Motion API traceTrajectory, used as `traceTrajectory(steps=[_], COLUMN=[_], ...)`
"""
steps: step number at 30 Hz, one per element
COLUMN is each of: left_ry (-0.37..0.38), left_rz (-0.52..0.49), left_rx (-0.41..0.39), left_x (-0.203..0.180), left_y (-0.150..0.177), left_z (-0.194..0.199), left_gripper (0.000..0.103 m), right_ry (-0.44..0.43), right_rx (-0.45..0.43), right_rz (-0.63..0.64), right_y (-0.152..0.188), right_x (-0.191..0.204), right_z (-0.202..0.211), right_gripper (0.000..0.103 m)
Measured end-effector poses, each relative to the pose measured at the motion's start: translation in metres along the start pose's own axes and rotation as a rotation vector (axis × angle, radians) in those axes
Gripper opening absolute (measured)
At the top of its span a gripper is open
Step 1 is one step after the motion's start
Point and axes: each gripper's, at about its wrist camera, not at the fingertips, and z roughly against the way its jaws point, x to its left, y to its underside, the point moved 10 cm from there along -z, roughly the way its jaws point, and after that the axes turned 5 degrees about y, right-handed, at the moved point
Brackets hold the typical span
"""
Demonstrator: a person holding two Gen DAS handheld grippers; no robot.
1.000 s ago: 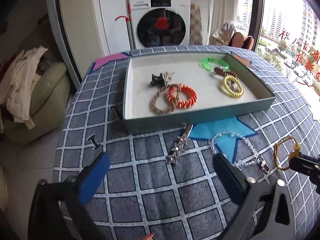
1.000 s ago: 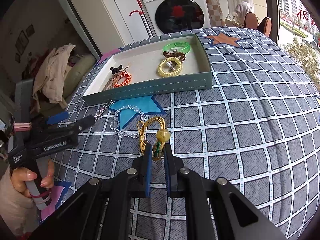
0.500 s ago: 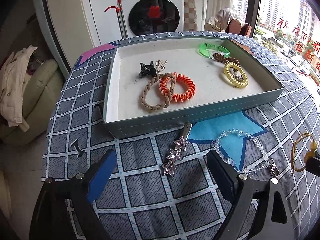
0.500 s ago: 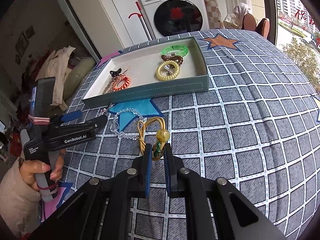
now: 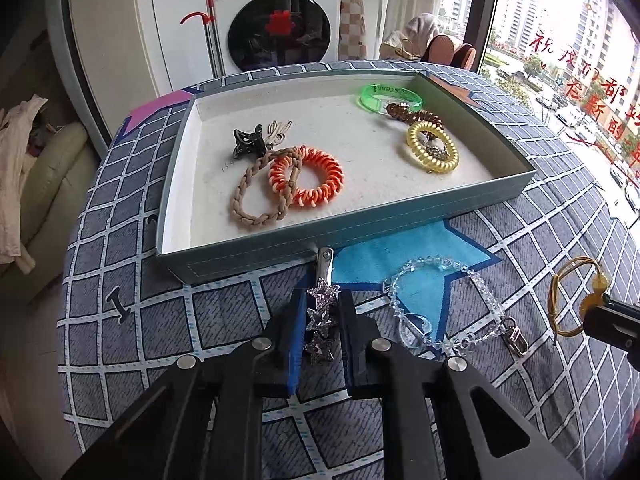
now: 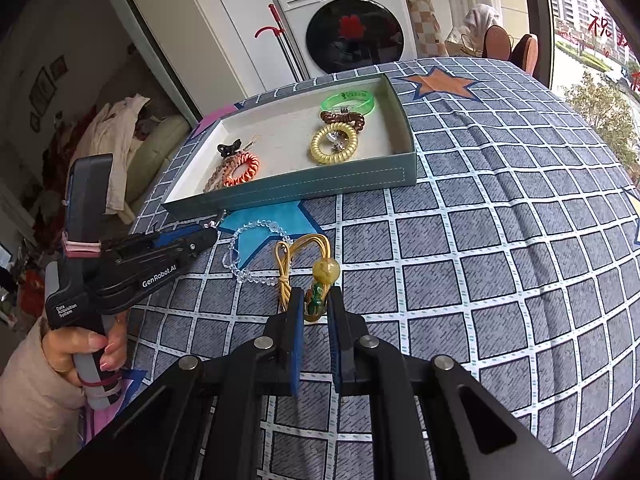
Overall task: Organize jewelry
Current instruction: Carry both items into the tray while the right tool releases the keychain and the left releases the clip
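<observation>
Counting six pieces sitting in the tray [image 5: 400, 220]: black claw clip [image 5: 248, 142], small beige clip [image 5: 278, 130], tan braided band [image 5: 260, 196], orange coil tie [image 5: 306, 176], yellow coil tie [image 5: 432, 146], and a green bangle [image 5: 390, 96] with a brown coil tie [image 5: 416, 111] just beside it, so actually seven. Three more are lying on the checked cloth [image 6: 500, 260]. The left gripper [image 5: 322, 320] is pinching nearly closed around the star hair clip [image 5: 322, 312], right against the tray's front wall. The right gripper [image 6: 314, 306] is squeezing the bead on the gold cord bracelet [image 6: 306, 254]. The clear bead bracelet [image 5: 440, 304] is lying between them. Only the right view is catching the hand [image 6: 86, 350] gripping the left tool.
</observation>
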Motion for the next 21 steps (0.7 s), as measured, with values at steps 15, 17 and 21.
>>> traceTrajectory(steps=[15, 17, 21], left_ry=[-0.018, -0.019, -0.040], left_rz=[0.034, 0.044, 0.052], left_rx=[-0.119, -0.142, -0.182], left_x=[-0.010, -0.008, -0.009], left_y=[-0.034, -0.044, -0.063], left_z=[0.027, 0.041, 0.076], left_gripper=[0.036, 0.036, 0.036], right_ry=[-0.008, -0.013, -0.023], right_rx=[-0.045, -0.051, -0.062], right_rz=[0.041, 0.045, 0.052], right_y=[-0.031, -0.040, -0.064], right_x=[0.009, 0.011, 0.013], right_z=[0.013, 0.013, 0.010], right_gripper=[0.013, 0.013, 0.013])
